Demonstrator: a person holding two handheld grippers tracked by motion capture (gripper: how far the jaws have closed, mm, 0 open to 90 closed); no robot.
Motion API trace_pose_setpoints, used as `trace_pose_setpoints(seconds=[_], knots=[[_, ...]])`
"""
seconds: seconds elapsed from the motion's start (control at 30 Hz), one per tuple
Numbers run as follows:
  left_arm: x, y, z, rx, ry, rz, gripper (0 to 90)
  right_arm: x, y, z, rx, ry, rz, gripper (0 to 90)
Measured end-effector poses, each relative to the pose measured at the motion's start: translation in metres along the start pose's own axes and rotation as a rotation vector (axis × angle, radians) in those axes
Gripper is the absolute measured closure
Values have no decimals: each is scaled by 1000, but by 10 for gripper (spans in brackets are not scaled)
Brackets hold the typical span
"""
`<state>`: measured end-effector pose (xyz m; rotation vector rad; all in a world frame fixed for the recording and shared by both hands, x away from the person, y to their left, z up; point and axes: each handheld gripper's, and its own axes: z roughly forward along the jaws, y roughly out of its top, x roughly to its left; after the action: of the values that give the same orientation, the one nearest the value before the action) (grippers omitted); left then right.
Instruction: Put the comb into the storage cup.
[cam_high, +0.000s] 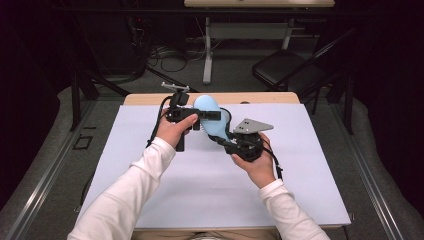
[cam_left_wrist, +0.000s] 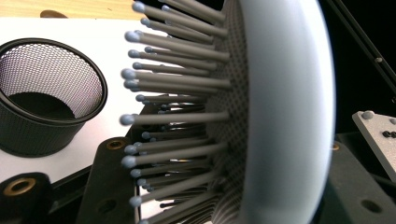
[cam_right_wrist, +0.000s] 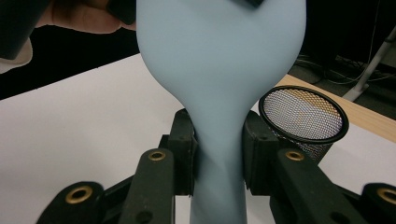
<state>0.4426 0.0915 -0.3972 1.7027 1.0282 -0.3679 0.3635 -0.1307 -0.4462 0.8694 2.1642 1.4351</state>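
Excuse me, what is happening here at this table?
A person holds a light blue hairbrush above the white table with two hand-held grippers. The right gripper is shut on the brush's handle, and the left gripper is shut on its head, where the bristles are. A black mesh cup stands on the table close by.

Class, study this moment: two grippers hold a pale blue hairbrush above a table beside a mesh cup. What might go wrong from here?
1. The left gripper and right gripper both clamp the pale blue plastic hairbrush; pulling apart could twist it loose.
2. The smooth, narrow handle may slip.
3. The black mesh cup stands close; a swing could tip it.
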Motion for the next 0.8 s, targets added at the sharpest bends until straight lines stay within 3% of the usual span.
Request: trace_pose_setpoints(seconds=[0.4, 0.8], knots=[[3, 1, 0, -8, 16, -9, 492, -2, 0, -1, -4, 0, 15, 665], [6, 2, -1, -13, 21, -10, 492, -1, 0, 1, 9, -7, 10, 581]])
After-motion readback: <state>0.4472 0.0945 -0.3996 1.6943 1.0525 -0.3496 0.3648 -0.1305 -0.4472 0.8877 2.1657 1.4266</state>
